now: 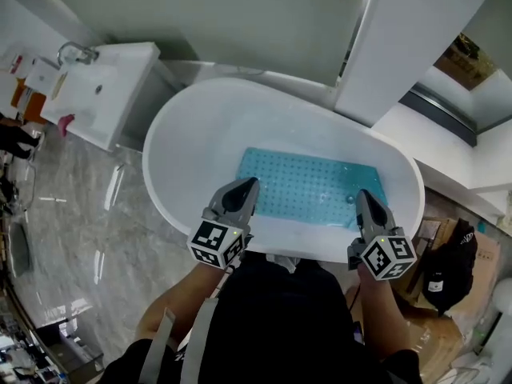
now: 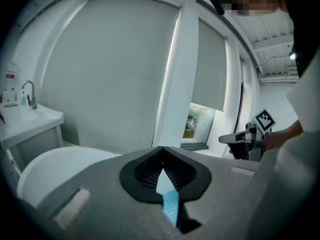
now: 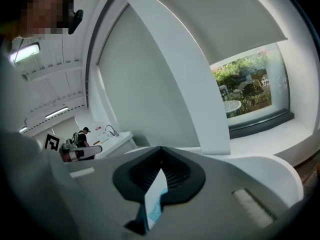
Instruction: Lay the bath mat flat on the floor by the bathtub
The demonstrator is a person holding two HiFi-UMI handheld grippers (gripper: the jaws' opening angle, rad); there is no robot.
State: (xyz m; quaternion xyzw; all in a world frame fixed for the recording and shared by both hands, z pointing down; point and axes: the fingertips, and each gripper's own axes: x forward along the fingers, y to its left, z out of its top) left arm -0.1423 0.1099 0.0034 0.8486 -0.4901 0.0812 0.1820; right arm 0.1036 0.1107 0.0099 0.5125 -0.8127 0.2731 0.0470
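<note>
Two tools hold one mat.

Head view: the blue perforated bath mat (image 1: 308,186) is spread over the hollow of the white oval bathtub (image 1: 160,174), not yet on the grey marble floor (image 1: 80,238) where the task wants it. Its long axis runs across the picture from the left tool (image 1: 248,189) to the right tool (image 1: 364,202), roughly along the tub's length. The near long edge faces the person, and the far one faces the wall. Each tool meets a near corner, which I judge is meant to keep the sheet stretched wide rather than folding on itself as it comes out. Whether the far edge touches the tub bottom I cannot tell from above. A washbasin (image 1: 96,86) stands past the tub's left end.

Left gripper view: the left tool (image 2: 162,159) has its jaws together on a thin blue strip of the mat (image 2: 171,204), which drops away beneath them edge-on. The tool aims nearly level over the rim of the bathtub (image 2: 60,164) toward the drawn blind (image 2: 110,74). The right tool (image 2: 230,139) shows off to the side at a similar height.

Right gripper view: the right tool (image 3: 161,156) is likewise clamped on the mat (image 3: 155,199), which shows a pale face here with blue at the lower edge, hanging from the grip. The left tool (image 3: 95,149) sits across from it, so the held edge should run about level between them.
</note>
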